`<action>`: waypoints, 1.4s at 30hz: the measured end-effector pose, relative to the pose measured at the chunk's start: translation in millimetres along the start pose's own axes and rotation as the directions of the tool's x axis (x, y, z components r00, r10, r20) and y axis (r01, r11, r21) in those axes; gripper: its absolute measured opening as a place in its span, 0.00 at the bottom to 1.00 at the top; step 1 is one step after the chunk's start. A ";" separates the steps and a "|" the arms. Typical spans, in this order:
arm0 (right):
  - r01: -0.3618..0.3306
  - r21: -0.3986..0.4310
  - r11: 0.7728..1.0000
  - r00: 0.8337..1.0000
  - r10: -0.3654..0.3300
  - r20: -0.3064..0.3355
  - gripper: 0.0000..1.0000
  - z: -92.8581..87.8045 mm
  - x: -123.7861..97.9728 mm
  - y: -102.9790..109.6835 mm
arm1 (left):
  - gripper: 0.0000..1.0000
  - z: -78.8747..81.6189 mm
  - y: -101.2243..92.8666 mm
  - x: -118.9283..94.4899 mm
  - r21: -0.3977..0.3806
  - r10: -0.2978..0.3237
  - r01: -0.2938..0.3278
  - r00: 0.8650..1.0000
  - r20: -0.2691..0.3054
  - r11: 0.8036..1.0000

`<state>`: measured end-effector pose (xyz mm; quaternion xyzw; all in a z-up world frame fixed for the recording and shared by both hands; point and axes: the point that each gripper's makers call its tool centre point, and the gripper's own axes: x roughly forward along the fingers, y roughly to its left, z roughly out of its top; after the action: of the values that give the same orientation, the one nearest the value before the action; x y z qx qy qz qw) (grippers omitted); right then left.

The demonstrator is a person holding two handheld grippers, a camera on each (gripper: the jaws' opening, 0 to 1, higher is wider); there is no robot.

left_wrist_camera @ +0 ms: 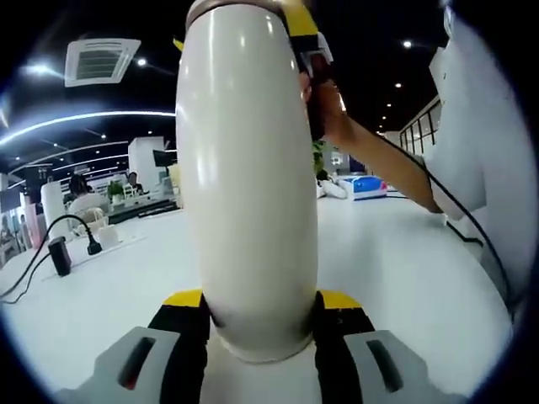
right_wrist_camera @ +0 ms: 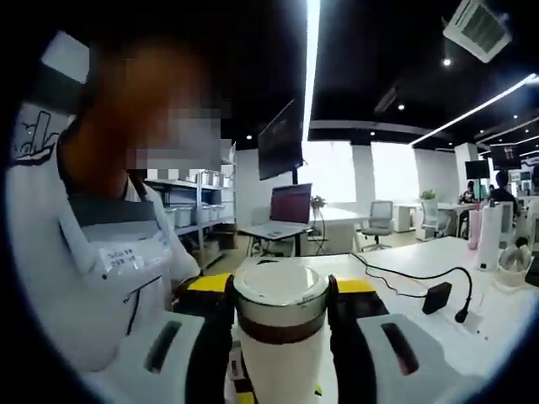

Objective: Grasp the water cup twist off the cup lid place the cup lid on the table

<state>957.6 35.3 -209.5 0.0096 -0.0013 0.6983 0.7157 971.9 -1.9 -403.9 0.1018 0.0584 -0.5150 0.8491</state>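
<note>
I am working left to right, starting with my left gripper (left_wrist_camera: 261, 316). In the left gripper view its two jaws are pressing in on either side of the water cup (left_wrist_camera: 248, 177), down near one end of the cream body, which is rising straight ahead of the tool and blocking most of what lies beyond. The white table (left_wrist_camera: 404, 269) is spreading out behind and below it. Past the far end of the cup, up and to the right of my jaws, a hand (left_wrist_camera: 324, 105) is holding the other gripper against the top.

The shell is looking glossy and rigid, so I judge it slippery rather than fragile; it should take a firm squeeze without denting, but it could spin in the pads once torque comes on. Holding low on the body seems sound, since it keeps the lid end free.

Moving to my right gripper (right_wrist_camera: 280, 307), in the right gripper view the jaws are closing around the cup lid (right_wrist_camera: 280, 290), a pale cap with a brown band beneath it, sitting squarely between them and just ahead of the tool. The smooth lid offers little purchase, so I judge the grip should stay on its side wall, level, while twisting. The lid is not yet off.
</note>
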 end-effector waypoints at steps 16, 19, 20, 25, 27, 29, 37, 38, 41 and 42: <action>0.409 -0.056 0.911 0.911 -0.411 -0.028 0.68 11.7 -10.8 0.8 | 0.50 0.9 -2.6 -1.9 0.000 0.006 -0.006 1.000 -0.005 1.000; 0.490 -0.032 0.871 0.871 -0.491 -0.025 0.70 9.1 -9.1 6.2 | 0.50 1.4 -2.8 -2.6 0.000 0.008 -0.008 1.000 -0.005 1.000; 0.535 -0.033 0.844 0.844 -0.536 -0.030 0.71 6.2 -10.9 3.9 | 0.50 1.4 -2.7 -2.6 -0.001 0.008 -0.008 1.000 -0.005 1.000; 0.705 -0.007 0.710 0.710 -0.705 -0.004 0.76 -3.0 -15.0 -4.6 | 0.50 1.6 -2.6 -3.4 -0.001 0.008 -0.008 1.000 -0.006 1.000; 0.745 -0.012 0.666 0.667 -0.745 0.018 0.78 -0.9 -14.1 -4.8 | 0.50 1.7 -2.4 -3.7 -0.001 0.008 -0.008 1.000 -0.006 1.000; 0.800 -0.086 0.594 0.595 -0.803 -0.017 0.76 -5.5 -19.2 -8.0 | 0.50 1.7 -2.1 -3.9 0.000 0.008 -0.008 1.000 -0.006 1.000; 0.914 -0.060 0.401 0.404 -0.914 0.034 0.80 -5.3 -30.5 -10.4 | 0.50 1.5 -1.4 -4.3 0.001 0.007 -0.007 1.000 -0.007 1.000; 0.917 -0.060 0.393 0.396 -0.917 0.039 0.79 -5.7 -29.1 -9.6 | 0.50 1.5 -1.5 -4.3 0.001 0.006 -0.006 1.000 -0.007 1.000; 0.932 -0.054 0.359 0.361 -0.931 0.045 0.77 -7.8 -27.0 -10.6 | 0.50 1.3 -1.8 -4.3 0.000 0.005 -0.005 1.000 -0.007 1.000; 0.941 -0.051 0.334 0.336 -0.941 0.047 0.76 -8.4 -29.9 -11.9 | 0.50 1.3 -1.9 -4.3 0.000 0.005 -0.005 1.000 -0.007 1.000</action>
<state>968.6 5.3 -218.4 -0.0129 -0.0227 0.1580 0.9871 968.2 0.7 -401.9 0.1037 0.0613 -0.5124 0.8503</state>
